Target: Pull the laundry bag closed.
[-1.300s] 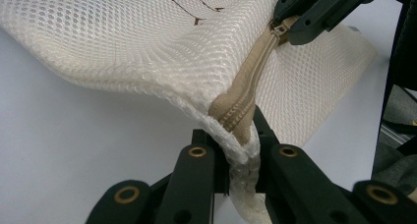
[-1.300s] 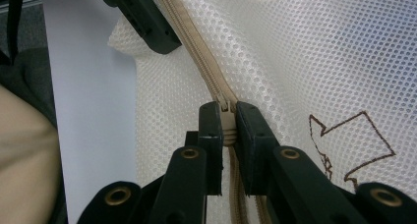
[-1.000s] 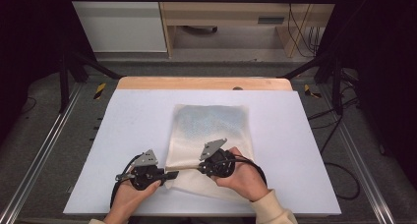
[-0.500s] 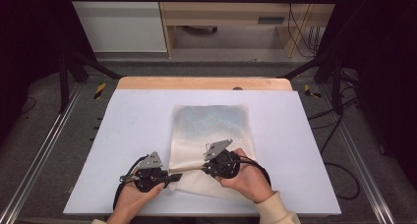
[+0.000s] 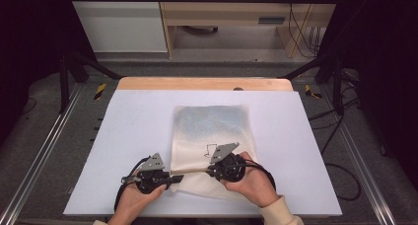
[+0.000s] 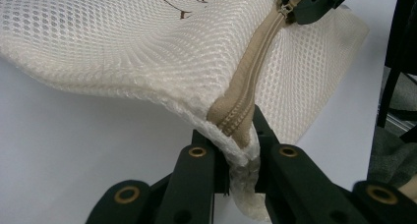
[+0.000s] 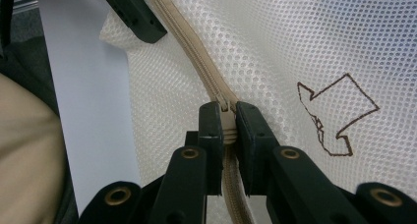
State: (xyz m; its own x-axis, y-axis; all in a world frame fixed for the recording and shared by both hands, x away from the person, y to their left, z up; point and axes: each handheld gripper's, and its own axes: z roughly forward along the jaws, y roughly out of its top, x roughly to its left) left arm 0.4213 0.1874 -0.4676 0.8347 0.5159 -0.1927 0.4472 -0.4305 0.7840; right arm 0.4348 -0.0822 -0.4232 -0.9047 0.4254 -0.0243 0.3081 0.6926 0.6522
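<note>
- Left gripper (image 6: 241,153): jaws clamp the corner of the cream mesh zip bag (image 5: 212,136) at the end of its beige zipper (image 6: 248,94), anchoring it on the white table (image 5: 123,121).
- Right gripper (image 7: 228,123): jaws pinch the zipper slider (image 7: 227,108).
- Progress: the slider sits part-way along; direction of travel, opening or closing, is probably undeterminable.

one mesh bag (image 5: 212,136) (zippered), two grippers

Cream mesh bag (image 5: 212,136) lies flat on white table (image 5: 138,116); near edge lifted. Tan zipper (image 6: 246,96) runs along that edge, closed. Brown outline print (image 7: 339,116) on mesh
</note>
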